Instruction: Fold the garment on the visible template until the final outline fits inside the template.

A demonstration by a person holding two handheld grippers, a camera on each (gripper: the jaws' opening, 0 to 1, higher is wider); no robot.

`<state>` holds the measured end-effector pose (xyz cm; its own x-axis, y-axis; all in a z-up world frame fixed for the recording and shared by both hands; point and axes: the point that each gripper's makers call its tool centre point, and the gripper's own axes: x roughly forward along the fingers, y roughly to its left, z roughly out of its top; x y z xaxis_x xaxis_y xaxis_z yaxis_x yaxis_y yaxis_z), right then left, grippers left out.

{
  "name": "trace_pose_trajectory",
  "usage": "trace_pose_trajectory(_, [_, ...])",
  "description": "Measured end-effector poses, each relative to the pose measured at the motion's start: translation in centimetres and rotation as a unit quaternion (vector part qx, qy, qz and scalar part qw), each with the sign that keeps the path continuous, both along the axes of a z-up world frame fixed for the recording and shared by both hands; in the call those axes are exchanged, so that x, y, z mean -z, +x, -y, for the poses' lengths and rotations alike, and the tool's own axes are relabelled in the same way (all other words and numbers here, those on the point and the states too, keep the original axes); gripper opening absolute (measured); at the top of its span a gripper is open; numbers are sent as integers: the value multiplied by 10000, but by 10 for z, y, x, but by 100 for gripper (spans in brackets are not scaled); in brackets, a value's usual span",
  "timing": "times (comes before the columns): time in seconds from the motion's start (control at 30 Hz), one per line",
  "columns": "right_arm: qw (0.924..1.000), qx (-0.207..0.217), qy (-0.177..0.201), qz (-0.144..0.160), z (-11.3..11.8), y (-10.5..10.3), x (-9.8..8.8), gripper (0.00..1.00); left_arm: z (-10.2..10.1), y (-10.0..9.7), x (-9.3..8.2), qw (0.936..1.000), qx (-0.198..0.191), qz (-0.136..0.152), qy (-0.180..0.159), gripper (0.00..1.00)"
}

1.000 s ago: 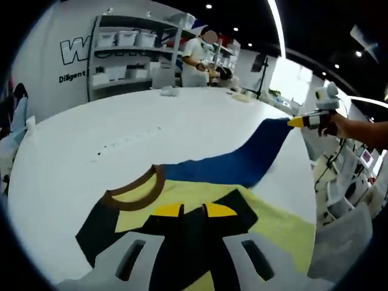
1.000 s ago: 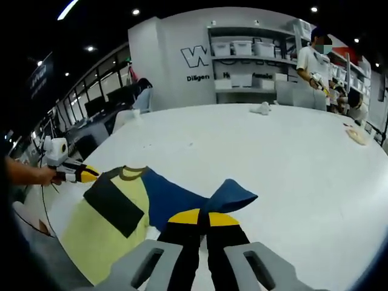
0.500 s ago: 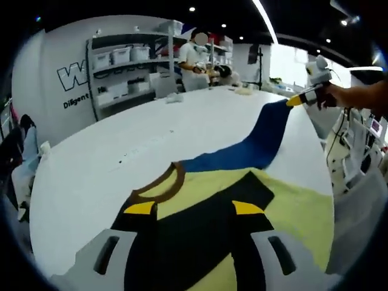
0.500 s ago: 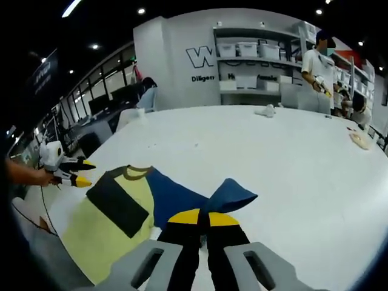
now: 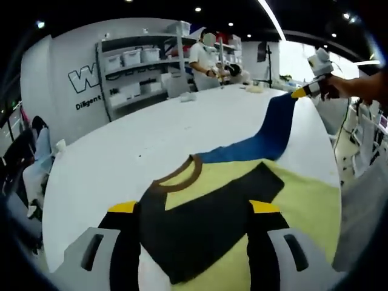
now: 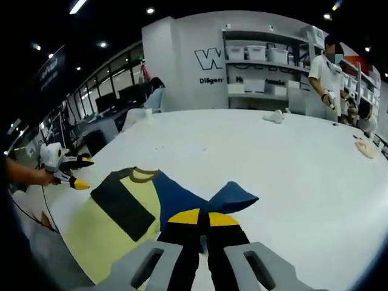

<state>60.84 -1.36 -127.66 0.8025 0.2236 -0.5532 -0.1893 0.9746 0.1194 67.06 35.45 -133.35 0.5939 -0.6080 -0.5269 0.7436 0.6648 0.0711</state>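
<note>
Pinching the garment's blue sleeve (image 6: 233,197), right gripper (image 6: 199,216); left gripper (image 5: 194,207) spread above its body.

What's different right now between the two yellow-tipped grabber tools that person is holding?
The right gripper is shut, pinching the shirt's blue sleeve; the left gripper is open with the shirt between its tips.

The right gripper lifts the sleeve end off the white table; the left gripper, seen in the right gripper view, hovers off the shirt's far edge, holding nothing.

Both have black jaws with yellow tips.
</note>
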Motion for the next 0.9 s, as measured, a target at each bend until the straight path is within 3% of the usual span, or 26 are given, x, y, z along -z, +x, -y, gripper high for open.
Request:
trace_pose_trajectory(0.5, [9995,-308,25,20,-30,10,-1,0,-38,-33,16,9996,-74,-247,68,90])
trace_pose_trajectory(0.77, [9990,-417,133,122,-45,18,-13,0,-59,-51,19,9992,-23,-263,283,88])
trace_pose_trajectory(0.9, [9986,-478,176,163,-53,22,-17,0,-73,-61,15,9991,-203,-330,178,89])
